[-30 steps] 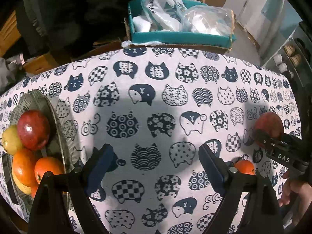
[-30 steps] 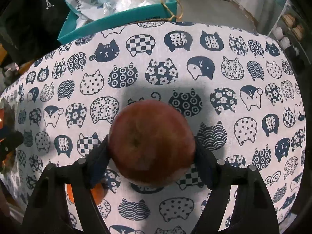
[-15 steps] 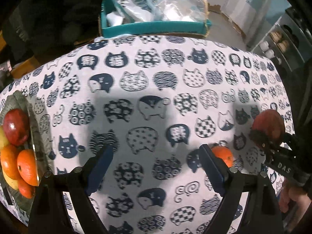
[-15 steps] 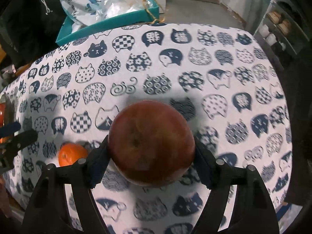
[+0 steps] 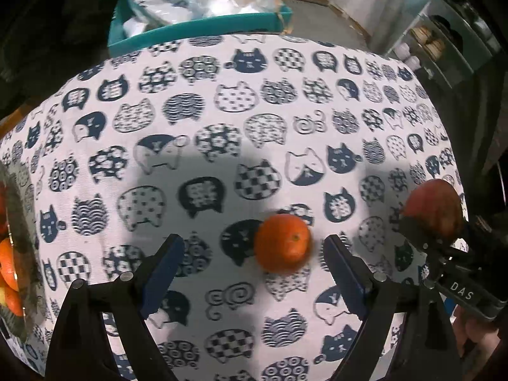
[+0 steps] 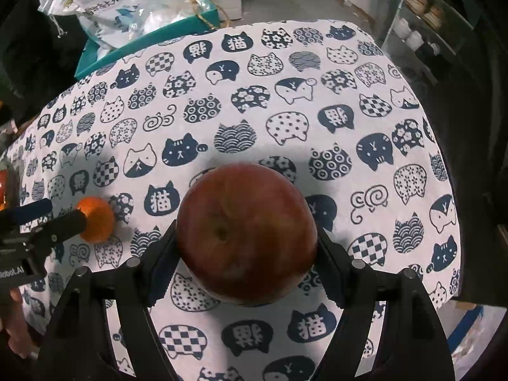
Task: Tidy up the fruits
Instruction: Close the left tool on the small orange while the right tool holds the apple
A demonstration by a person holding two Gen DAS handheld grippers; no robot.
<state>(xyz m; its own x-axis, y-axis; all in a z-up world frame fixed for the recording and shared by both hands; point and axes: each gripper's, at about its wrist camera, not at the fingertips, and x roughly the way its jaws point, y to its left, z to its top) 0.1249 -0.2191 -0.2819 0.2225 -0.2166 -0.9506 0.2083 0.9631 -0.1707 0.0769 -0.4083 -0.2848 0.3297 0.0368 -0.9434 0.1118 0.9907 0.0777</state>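
A: In the left wrist view, the left gripper [image 5: 254, 265] is spread wide and empty, with the orange [image 5: 283, 243] lying on the cat-print tablecloth [image 5: 222, 120] between its fingers, nearer the right one. I'd judge it is lining up a grab. At nine o'clock, the bowl [image 5: 19, 222] of fruit.

B: And at three o'clock?

A: The right gripper [image 5: 425, 228], carrying the apple [image 5: 433, 209].

B: The right wrist view?

A: The right gripper's pads are clenched on the smooth, round red apple, held above the cloth. The dimpled orange sits at nine o'clock beside a left fingertip [image 6: 68, 222].
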